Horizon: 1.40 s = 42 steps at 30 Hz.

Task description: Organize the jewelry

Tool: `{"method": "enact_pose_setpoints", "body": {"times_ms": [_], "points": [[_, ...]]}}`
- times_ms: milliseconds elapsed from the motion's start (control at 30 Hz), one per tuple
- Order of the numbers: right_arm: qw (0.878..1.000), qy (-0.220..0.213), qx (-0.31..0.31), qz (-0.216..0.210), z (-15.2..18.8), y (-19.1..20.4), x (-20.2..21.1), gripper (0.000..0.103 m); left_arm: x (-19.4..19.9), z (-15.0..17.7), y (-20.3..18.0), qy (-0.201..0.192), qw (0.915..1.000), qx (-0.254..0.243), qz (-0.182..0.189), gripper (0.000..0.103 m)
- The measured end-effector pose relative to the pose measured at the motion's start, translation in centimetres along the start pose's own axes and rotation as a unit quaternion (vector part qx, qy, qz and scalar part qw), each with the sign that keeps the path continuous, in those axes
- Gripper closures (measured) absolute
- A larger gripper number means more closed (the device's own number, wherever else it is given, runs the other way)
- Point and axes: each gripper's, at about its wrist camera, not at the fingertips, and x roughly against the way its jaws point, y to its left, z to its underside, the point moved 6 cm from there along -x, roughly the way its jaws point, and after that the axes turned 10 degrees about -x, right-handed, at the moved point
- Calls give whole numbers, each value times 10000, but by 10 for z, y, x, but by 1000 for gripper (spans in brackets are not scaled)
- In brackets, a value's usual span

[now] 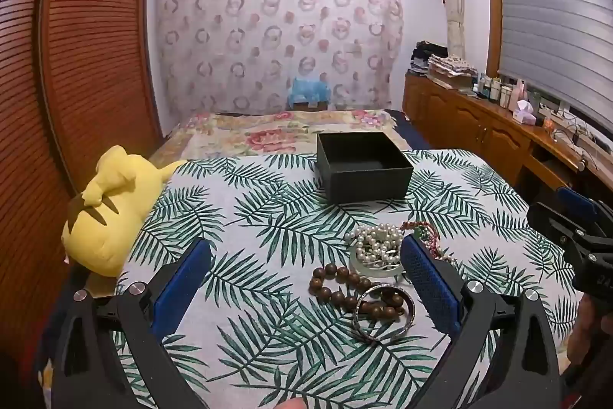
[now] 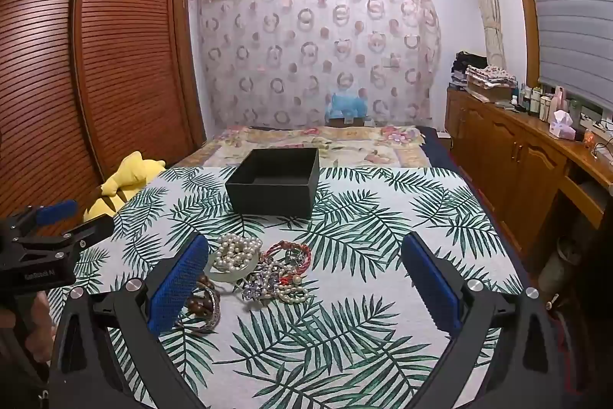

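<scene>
Jewelry heap on a palm-leaf tablecloth (image 2: 345, 351), at 6 o'clock from the open black box (image 2: 274, 188). The wooden bead bracelet (image 1: 345, 288) and pearl strand (image 2: 233, 252) are judged light, limp and tangle-prone; the metal bangle (image 1: 383, 317) is judged stiff and slippery, best gripped across its rim. Both left gripper (image 1: 304, 284) and right gripper (image 2: 304, 284) are shown with jaws wide, nothing held. The central tangle (image 2: 276, 278) is hard to resolve; the bangle is partly hidden in the right view.

Black box (image 2: 274, 186) stands open-topped, with bare leaf-print cloth (image 2: 383, 236) on all sides of it. The jewelry heap (image 2: 264, 267) lies near its front, apart from it. A yellow plush (image 1: 111, 209) lies well left of the box.
</scene>
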Motion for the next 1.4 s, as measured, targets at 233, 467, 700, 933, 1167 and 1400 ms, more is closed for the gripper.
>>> {"method": "enact_pose_setpoints", "body": {"times_ms": [233,467,700,933,1167,1400], "points": [[10000,6,-39,-12,0,0,0,2,-3,0,3,29,10000,42,24,7],[10000,3,-42,-16,0,0,0,2,2,-5,2,2,10000,12,6,7],[10000,12,-41,-24,0,0,0,2,2,-7,2,1,10000,16,19,7],[10000,-7,-35,-23,-1,1,1,2,3,-6,2,-10,10000,16,16,7],[10000,-4,-40,-27,-2,0,1,2,8,-13,4,-45,10000,25,22,7],[10000,-19,-33,-29,-2,0,2,2,9,-13,3,-58,10000,31,27,7]]}}
